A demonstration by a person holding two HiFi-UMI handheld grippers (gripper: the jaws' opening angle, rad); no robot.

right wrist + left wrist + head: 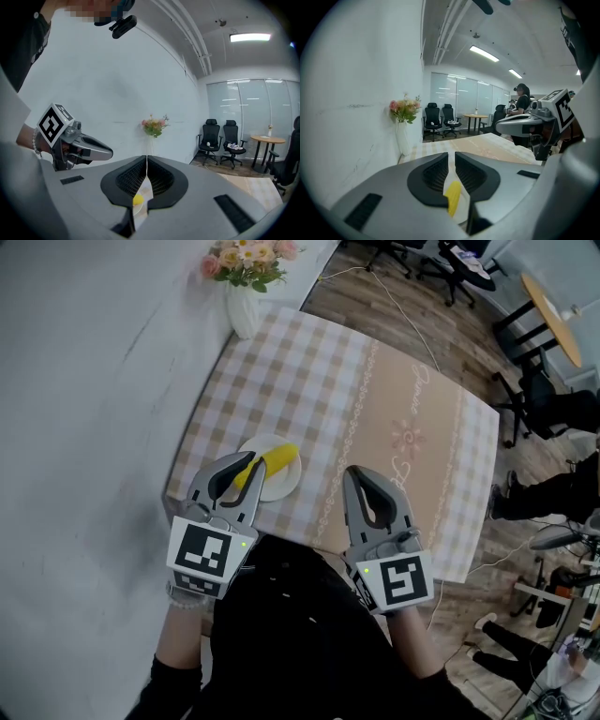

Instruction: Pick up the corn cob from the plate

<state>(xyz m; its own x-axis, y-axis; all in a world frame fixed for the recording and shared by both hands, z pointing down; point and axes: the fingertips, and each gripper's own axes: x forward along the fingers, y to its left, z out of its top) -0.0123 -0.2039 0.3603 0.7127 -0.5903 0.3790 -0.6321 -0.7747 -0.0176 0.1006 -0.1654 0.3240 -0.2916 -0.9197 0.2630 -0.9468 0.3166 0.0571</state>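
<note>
Corn cob [274, 462] on white plate [286, 487], lower left of centre in head view, on checked table [375, 399]. Left gripper [251, 459] tips over cob, jaws a slit apart per its own view, gripping nothing. Right gripper [357, 472] right of plate, jaws together, empty. Whole plate seen in head view only.

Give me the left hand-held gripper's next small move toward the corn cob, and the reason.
Probably open the left hand-held gripper wider. Its jaws stand only a narrow slit apart, seemingly over the near end of the corn cob on the plate, too close together to take the cob.
</note>
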